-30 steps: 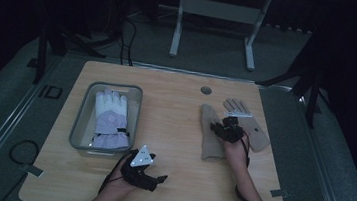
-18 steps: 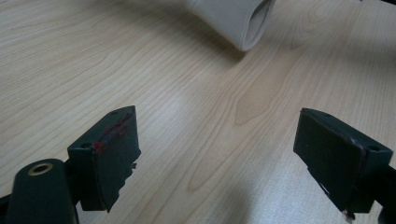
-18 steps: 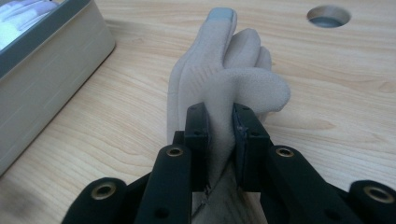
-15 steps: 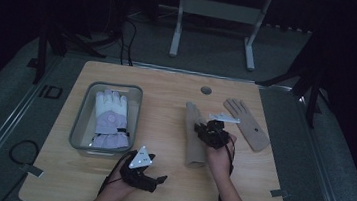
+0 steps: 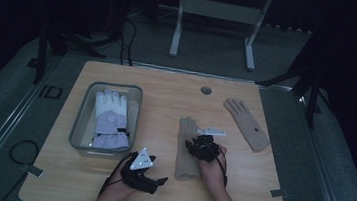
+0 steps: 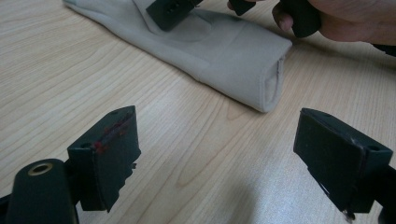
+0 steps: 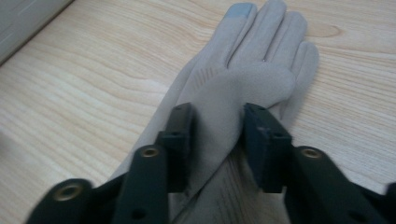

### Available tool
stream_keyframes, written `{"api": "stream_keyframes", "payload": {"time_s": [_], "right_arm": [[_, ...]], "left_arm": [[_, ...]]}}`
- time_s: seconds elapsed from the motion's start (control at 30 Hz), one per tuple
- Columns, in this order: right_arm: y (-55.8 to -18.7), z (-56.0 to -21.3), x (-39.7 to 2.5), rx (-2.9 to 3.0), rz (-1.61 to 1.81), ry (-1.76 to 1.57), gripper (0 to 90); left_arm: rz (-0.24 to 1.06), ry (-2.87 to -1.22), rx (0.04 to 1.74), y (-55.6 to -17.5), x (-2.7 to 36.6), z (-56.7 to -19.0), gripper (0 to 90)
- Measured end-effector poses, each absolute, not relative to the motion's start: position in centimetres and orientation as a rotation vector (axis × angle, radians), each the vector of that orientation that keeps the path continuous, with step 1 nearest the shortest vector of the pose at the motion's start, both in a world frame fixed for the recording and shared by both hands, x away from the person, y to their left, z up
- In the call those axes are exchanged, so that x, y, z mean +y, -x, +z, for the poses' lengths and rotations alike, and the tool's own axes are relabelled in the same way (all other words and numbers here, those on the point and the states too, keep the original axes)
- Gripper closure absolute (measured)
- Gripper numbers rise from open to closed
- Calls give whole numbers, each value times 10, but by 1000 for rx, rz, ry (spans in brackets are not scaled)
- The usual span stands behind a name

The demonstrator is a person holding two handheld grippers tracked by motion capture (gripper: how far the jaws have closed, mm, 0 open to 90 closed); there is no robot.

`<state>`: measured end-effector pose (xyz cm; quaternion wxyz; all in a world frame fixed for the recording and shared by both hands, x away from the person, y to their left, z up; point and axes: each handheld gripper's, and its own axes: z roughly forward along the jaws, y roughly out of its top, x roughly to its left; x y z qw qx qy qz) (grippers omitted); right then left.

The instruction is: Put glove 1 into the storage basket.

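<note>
1. Writing: "ID" marked on the floor (image 5: 49, 92) left of the table (image 5: 167, 94). No readable brand or label on any glove.
2. Count: three gloves, two grippers, one tray.
3. Beige glove (image 5: 187, 149) lies flat mid-table, fingers pointing away from the person, cuff toward the near edge. In the right gripper view (image 7: 243, 88) one fingertip has a blue-grey patch.
4. Right gripper (image 5: 204, 146) is clamped on the beige glove: the right gripper view (image 7: 215, 135) shows a raised fold of fabric pinched between the two jaws, at about the palm.
5. Left gripper (image 5: 142, 174) sits on the table near the front edge, just left of the glove cuff. Jaws wide apart with bare wood between them in the left gripper view (image 6: 233, 154); nothing held.
6. Left gripper view shows the glove's open cuff (image 6: 273, 84) just ahead, not touching the left jaws.
7. Second beige glove (image 5: 247, 124) lies flat toward the right side of the table, well apart from the first.
8. White glove (image 5: 110, 118) lies inside the grey tray (image 5: 82, 120) on the left side of the table.
</note>
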<state>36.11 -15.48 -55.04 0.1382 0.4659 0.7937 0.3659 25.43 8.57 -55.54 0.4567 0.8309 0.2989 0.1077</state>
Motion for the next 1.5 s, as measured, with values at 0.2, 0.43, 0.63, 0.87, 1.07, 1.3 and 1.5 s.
{"api": "stream_keyframes", "payload": {"time_s": [0.2,0.43,0.63,0.87,1.07,1.3,1.5], "right_arm": [[-359,-541,-163,2321,1071,-1289,528],[-363,-523,-189,2326,1105,-1205,502],[-372,-512,-222,2291,1094,-1176,505],[-388,-504,-265,2224,1060,-1171,518],[-405,-500,-294,2187,999,-1216,520],[-428,-505,-317,2170,944,-1278,487],[-448,-512,-335,2156,914,-1325,484]], "left_arm": [[269,-2044,740,-255,87,-556,143],[269,-2046,736,-255,87,-557,143],[267,-2048,733,-255,87,-557,143],[269,-2044,713,-254,87,-558,143],[266,-2041,701,-253,86,-558,136],[267,-2032,711,-253,87,-559,123],[267,-2031,711,-253,86,-559,123]]}}
